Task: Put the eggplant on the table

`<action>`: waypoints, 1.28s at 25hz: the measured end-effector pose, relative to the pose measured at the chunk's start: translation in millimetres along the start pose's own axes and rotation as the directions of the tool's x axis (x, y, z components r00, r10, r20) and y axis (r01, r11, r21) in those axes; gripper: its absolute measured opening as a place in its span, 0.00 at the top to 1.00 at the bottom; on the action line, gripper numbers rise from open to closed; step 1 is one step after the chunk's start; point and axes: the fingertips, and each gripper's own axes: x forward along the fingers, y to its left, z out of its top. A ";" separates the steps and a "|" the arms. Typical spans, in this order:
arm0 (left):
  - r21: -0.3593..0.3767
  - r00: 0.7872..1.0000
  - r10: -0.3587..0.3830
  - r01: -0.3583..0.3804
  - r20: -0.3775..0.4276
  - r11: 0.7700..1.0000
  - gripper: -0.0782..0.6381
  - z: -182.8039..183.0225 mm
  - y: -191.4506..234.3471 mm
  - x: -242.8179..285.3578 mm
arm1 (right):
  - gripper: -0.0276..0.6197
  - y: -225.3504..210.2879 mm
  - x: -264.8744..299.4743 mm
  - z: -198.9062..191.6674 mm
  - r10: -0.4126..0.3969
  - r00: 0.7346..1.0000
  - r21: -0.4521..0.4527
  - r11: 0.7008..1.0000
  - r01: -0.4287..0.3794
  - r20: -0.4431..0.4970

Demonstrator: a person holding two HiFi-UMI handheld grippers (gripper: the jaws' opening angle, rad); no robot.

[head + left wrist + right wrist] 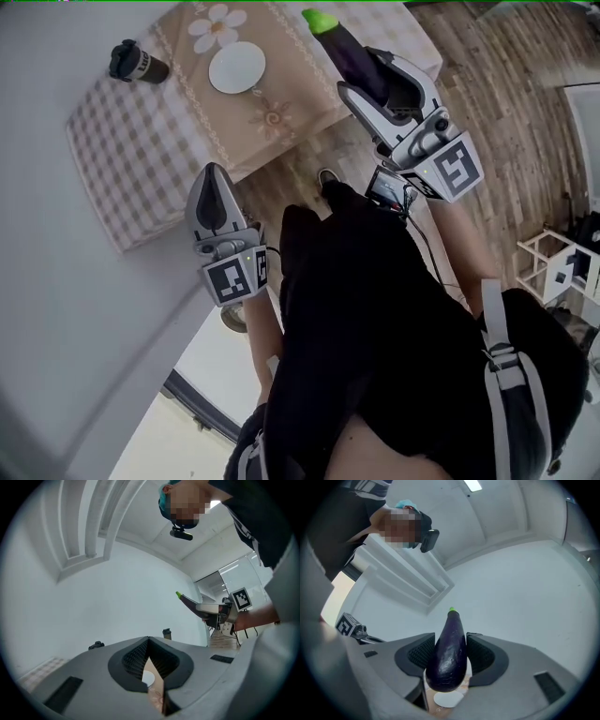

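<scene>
1. The right gripper point(448, 654) has its jaws pinching the eggplant point(449, 651) around the thick lower body. Both pads sit flat on its flanks, and the green stem tip points away at 12 o'clock.
2. The left gripper point(214, 187) has its jaws pressed together on nothing. It hangs idle at 7 o'clock from the right one.
3. In the head view the eggplant is in the air over the near edge of the table point(122, 150). The white plate point(237, 67) lies at 9 o'clock from it, and a dark bottle point(138, 64) lies further out the same way.
4. Step in hand, as I judge it: lower and set down.
5. I would aim for bare cloth between the plate and the table edge, tilt the fruit level, touch down, and only then release. The skin looks glossy and round, so I expect it to roll.
6. I would keep the left gripper clear.
</scene>
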 end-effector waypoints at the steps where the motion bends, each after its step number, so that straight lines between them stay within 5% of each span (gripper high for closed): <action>1: 0.000 1.000 0.003 -0.003 -0.005 1.000 0.89 -1.3 0.3 2.1 | 0.62 -2.3 2.8 -1.3 0.005 1.000 -0.002 1.000 -0.005 -0.002; 17: -0.028 0.996 -0.025 0.028 0.091 0.999 0.89 13.2 49.6 69.1 | 0.62 -11.0 79.5 5.7 0.011 1.000 -0.124 0.992 -0.011 -0.002; 32: -0.034 0.993 -0.100 0.102 0.069 0.994 0.89 -22.2 104.2 98.7 | 0.62 7.0 165.0 -22.7 0.009 1.000 -0.153 0.988 -0.010 -0.007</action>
